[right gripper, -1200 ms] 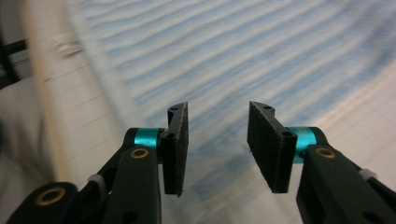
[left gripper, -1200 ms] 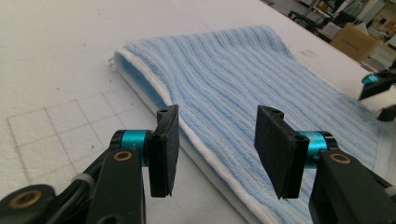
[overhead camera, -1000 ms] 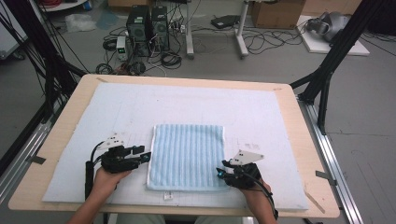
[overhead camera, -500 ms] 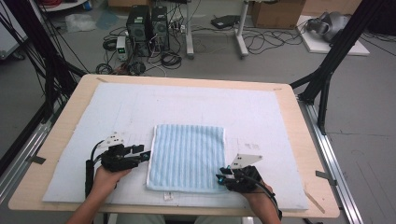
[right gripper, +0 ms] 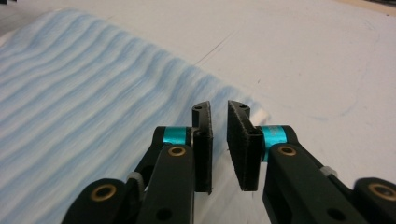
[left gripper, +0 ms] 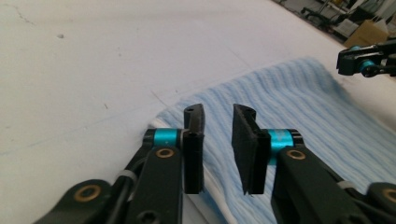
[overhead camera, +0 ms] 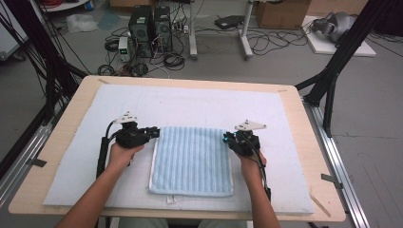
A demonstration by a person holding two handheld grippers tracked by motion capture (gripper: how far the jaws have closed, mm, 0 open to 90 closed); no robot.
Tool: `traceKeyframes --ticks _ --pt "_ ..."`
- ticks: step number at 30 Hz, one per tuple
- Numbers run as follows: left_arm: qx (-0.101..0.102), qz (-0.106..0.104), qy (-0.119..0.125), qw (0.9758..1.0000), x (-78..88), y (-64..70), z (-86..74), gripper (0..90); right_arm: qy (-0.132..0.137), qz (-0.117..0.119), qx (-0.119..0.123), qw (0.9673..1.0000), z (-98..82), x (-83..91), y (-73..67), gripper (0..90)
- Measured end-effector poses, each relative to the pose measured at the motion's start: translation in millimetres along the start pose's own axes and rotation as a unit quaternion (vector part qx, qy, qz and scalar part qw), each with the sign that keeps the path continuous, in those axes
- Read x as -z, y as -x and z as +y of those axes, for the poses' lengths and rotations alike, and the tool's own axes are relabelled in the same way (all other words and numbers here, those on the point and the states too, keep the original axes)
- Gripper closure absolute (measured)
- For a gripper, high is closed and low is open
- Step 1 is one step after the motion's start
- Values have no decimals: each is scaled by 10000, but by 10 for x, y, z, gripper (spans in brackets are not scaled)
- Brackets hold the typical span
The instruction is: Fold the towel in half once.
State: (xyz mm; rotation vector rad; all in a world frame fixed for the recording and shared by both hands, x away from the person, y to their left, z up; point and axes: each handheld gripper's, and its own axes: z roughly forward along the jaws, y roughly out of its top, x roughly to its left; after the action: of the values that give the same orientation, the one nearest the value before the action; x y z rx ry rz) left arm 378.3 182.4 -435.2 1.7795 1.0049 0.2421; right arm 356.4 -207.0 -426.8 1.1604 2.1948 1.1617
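A light blue ribbed towel (overhead camera: 192, 161) lies flat on the white mat, a white tag at its near edge. My left gripper (overhead camera: 156, 132) is at the towel's far left corner, pointing right. In the left gripper view, the left gripper (left gripper: 218, 112) has a narrow gap over the towel (left gripper: 299, 102) edge, and nothing is pinched. My right gripper (overhead camera: 226, 139) is at the far right corner. In the right gripper view, the right gripper (right gripper: 217, 106) shows a slim gap, with the towel (right gripper: 84, 93) corner just past the tips. Both pairs of jaws have just been closing, with nothing between them.
The white mat (overhead camera: 199, 102) covers most of the wooden table (overhead camera: 81, 95). Black frame posts stand at the table's left and right sides. Computers, cables and boxes sit on the floor beyond the far edge. The right gripper (left gripper: 366, 60) shows far off in the left gripper view.
Both hands have slid away from the person along the towel's sides, from its near half to its far corners. Both pairs of jaws have narrowed.
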Motion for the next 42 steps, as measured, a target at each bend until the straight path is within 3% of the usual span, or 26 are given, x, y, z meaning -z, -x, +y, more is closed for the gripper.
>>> traceKeyframes --ticks 2,7,9,10,12,14,17,19,21,23,26,29,32,35,36,38,40,42 --pt "-47 137 -20 9999 -96 -32 -3 765 -84 -22 -17 10000 43 -126 13 805" --pt "-243 607 -487 9967 -270 -80 -15 774 -502 -166 64 9986 26 -368 33 797" --pt "-297 808 -616 9944 -295 -69 -13 772 -475 -198 -50 9987 12 -374 61 788" --pt "-437 901 -690 9926 -297 -57 -13 773 -500 -258 -20 9984 10 -364 68 784" --pt "-604 1015 -705 9905 -305 -31 -14 769 -516 -396 58 9979 -5 -337 92 770" --pt "-685 1094 -709 9891 -312 -20 -14 766 -470 -405 -76 9980 -35 -311 143 759" --pt "-546 1219 -666 9888 -309 -44 -9 714 -405 -437 -260 9979 -69 -288 192 712" --pt "-414 1258 -613 9893 -299 -61 -8 681 -422 -495 -178 9977 -61 -281 170 711" --pt "-409 1319 -575 9888 -275 -79 -3 660 -381 -514 -97 9979 -50 -250 146 699" --pt "-380 1150 -479 9915 -227 -108 -4 642 -257 -438 -110 9986 -50 -190 151 659" --pt "-399 929 -136 9948 -98 -131 -9 627 -80 -386 -102 9992 -41 -75 166 614" --pt "-300 700 252 9968 57 -131 -29 533 111 -407 -80 9991 -36 75 181 564" --pt "-230 201 458 9985 175 -121 -69 412 258 -385 -129 9988 -56 212 172 506" --pt "-290 58 502 9983 257 -50 -94 188 290 -361 -96 9989 -113 316 133 429" --pt "-305 -27 534 9981 287 -36 -95 158 300 -335 -50 9990 -136 345 121 402" --pt "-322 -83 632 9974 346 -9 -104 161 311 -245 -22 9992 -177 399 103 337" --pt "-209 -107 764 9968 414 20 -156 161 340 -172 6 9993 -213 452 83 270" --pt "-320 -120 664 9972 456 39 -201 160 431 -126 56 9990 -251 497 58 204"
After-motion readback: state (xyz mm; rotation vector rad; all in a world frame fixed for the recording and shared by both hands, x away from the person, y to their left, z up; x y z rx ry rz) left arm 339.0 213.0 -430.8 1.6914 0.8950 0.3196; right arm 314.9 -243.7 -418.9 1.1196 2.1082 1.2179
